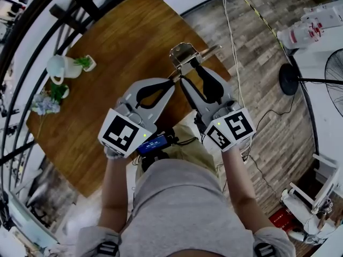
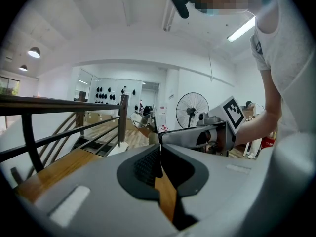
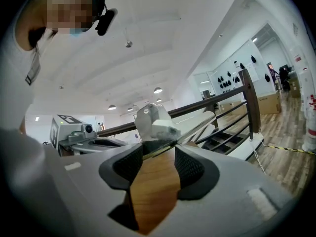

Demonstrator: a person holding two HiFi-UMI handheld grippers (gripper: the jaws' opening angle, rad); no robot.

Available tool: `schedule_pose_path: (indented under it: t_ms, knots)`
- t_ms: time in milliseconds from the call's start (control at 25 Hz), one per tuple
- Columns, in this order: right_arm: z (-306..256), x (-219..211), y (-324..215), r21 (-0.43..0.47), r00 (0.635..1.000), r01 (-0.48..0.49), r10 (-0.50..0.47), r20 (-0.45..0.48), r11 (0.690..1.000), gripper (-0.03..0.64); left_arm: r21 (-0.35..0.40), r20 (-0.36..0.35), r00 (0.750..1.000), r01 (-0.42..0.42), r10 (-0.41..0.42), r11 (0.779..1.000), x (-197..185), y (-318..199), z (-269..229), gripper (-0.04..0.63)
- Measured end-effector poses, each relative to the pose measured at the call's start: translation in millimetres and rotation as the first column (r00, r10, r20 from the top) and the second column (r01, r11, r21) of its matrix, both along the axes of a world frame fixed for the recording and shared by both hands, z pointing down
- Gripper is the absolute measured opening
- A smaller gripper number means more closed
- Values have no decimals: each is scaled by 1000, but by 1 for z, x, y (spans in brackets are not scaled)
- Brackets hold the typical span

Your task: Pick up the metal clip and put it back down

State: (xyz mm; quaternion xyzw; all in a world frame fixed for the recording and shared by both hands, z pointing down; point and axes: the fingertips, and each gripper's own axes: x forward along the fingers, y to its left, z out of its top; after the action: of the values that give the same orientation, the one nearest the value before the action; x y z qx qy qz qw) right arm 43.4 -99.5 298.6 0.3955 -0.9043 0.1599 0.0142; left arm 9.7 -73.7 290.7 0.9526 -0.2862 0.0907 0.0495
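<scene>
The metal clip [image 1: 185, 54] is a shiny folded piece with a thin lever, above the far right part of the round wooden table [image 1: 107, 90]. My right gripper [image 1: 186, 72] is shut on it. In the right gripper view the clip [image 3: 154, 124] sits right at the tips of that gripper [image 3: 159, 150], its lever crossing between them. My left gripper [image 1: 172, 80] is close beside it on the left, its tips by the lever's near end. In the left gripper view that gripper [image 2: 159, 149] has its jaws shut, and nothing shows between them.
A white jug with a green plant [image 1: 65, 67] and a small bunch of flowers [image 1: 47, 104] stand on the table's left side. A dark railing [image 1: 32, 47] curves behind the table. A floor fan [image 1: 336, 84] and cables are on the wooden floor at right.
</scene>
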Motion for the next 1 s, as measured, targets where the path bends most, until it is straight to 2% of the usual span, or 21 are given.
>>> schedule_pose_path:
  t_ms: [600, 1000]
  knots:
    - [37, -2, -32, -74, 997, 74, -75, -9, 994, 193, -70, 27, 997, 70, -68, 995, 0, -31, 36, 25]
    - [69, -5, -50, -125, 994, 102, -104, -14, 987, 183, -149, 51, 993, 115, -108, 982, -2, -49, 73, 23]
